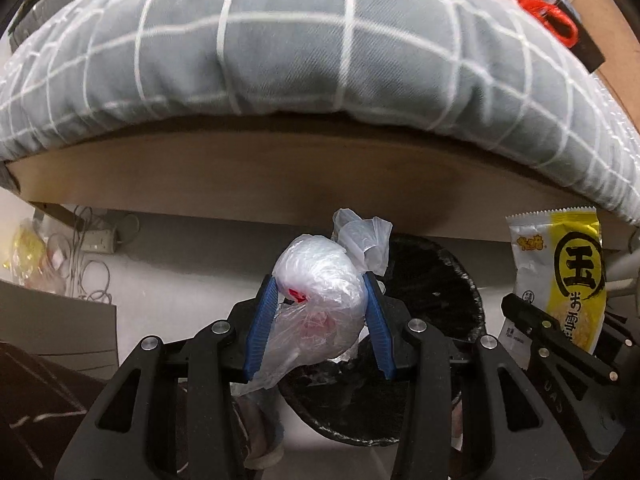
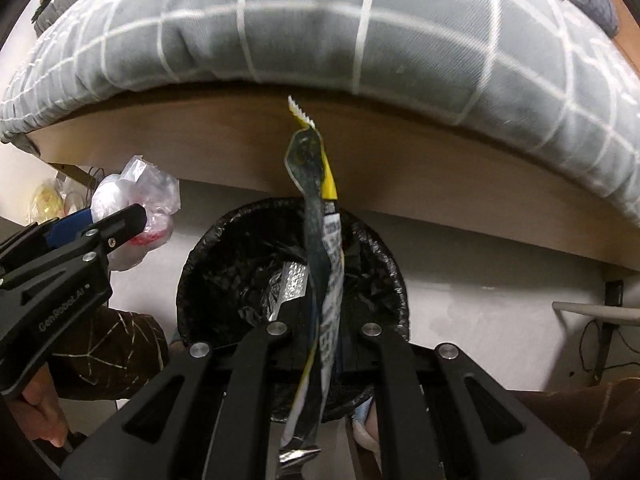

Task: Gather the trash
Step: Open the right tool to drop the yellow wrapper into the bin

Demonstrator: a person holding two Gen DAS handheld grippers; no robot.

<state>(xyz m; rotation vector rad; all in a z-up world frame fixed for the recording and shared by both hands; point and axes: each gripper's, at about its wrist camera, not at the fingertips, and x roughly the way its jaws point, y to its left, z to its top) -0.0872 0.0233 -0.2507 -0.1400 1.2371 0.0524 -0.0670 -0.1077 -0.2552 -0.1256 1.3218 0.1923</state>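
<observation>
My left gripper [image 1: 320, 284] is shut on a clear knotted plastic bag [image 1: 320, 280] with something red inside, held above and just left of a bin lined with a black bag [image 1: 440, 292]. It also shows in the right wrist view [image 2: 132, 216], left of the bin [image 2: 224, 264]. My right gripper [image 2: 324, 320] is shut on a yellow and white snack wrapper [image 2: 326, 264], held edge-on over the bin's opening. The wrapper also shows in the left wrist view [image 1: 560, 276], at the right. Silver foil trash [image 2: 292, 284] lies inside the bin.
A bed with a grey checked duvet [image 1: 304, 44] on a wooden frame [image 1: 280, 184] overhangs just behind the bin. Cables and a power strip [image 1: 92, 240] lie on the floor at left. A red item [image 1: 544, 8] lies on the bed at right.
</observation>
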